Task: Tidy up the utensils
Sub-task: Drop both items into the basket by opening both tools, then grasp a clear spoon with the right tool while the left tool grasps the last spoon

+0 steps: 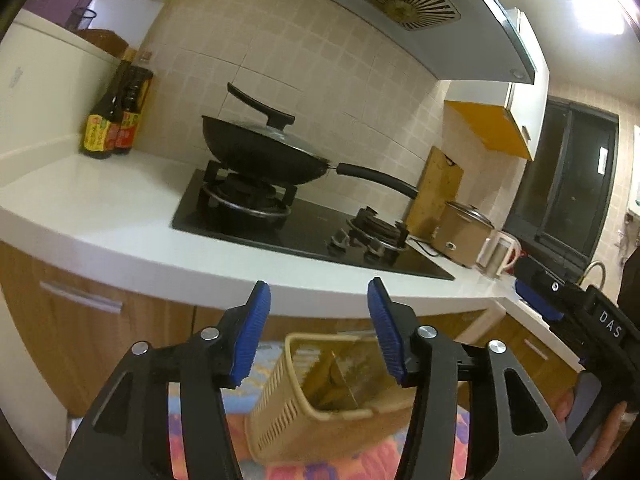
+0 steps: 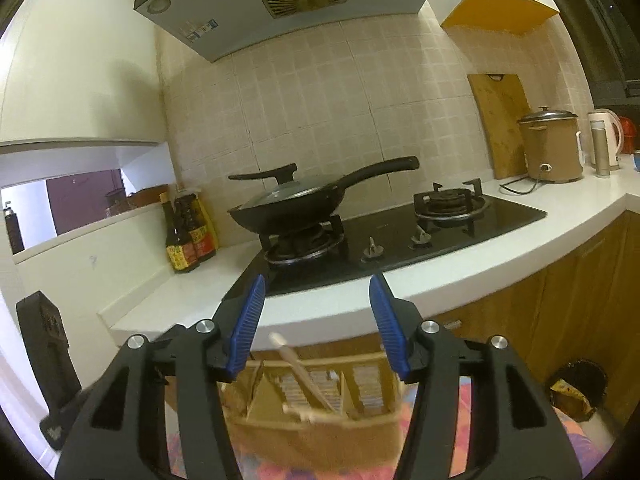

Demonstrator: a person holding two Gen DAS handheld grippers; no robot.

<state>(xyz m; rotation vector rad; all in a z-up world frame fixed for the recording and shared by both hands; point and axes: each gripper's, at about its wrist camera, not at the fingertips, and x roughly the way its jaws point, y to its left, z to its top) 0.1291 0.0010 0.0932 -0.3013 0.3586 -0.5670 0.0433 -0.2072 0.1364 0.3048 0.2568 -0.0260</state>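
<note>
A beige slotted utensil basket stands below the counter edge on a colourful patterned cloth. My left gripper hangs above it, open, with nothing between its blue pads. In the right wrist view the same basket shows its dividers. Pale chopsticks, slightly blurred, lean inside it. My right gripper is open over the basket and the chopsticks sit below the gap, free of the pads. The right gripper also appears at the right edge of the left wrist view, held by a hand.
A white counter carries a black gas hob with a lidded wok. Sauce bottles stand at the left. A cutting board, rice cooker and kettle stand at the right. A bin is on the floor.
</note>
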